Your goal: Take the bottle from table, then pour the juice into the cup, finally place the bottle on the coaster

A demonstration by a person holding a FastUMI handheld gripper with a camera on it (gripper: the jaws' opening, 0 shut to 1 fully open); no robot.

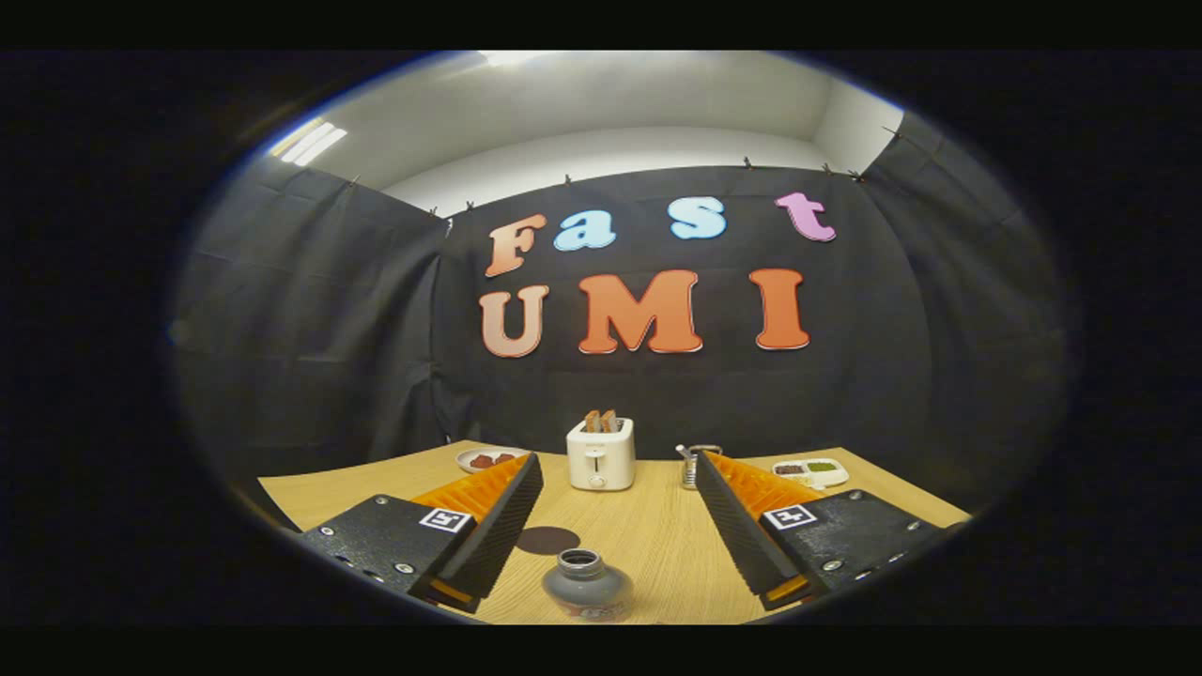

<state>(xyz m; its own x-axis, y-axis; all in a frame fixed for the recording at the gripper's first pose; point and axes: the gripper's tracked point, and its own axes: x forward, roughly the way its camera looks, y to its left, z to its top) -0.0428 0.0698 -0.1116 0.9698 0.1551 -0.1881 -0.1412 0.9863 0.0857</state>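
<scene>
Jaws spread wide, nothing held: your gripper (618, 469) hangs above wooden table (648, 535) with both fingers apart. Bottle (587, 584) stands upright between fingers, close to their base, mouth uncapped, touching neither finger. Dark round coaster (547, 540) lies flat just beyond bottle, beside your left finger. Metal cup (692, 465) stands at your right fingertip. White toaster (601, 453) sits farther ahead, two slices up. Plate (488, 459) with food far left; small tray (813, 470) with two fillings far right.
</scene>
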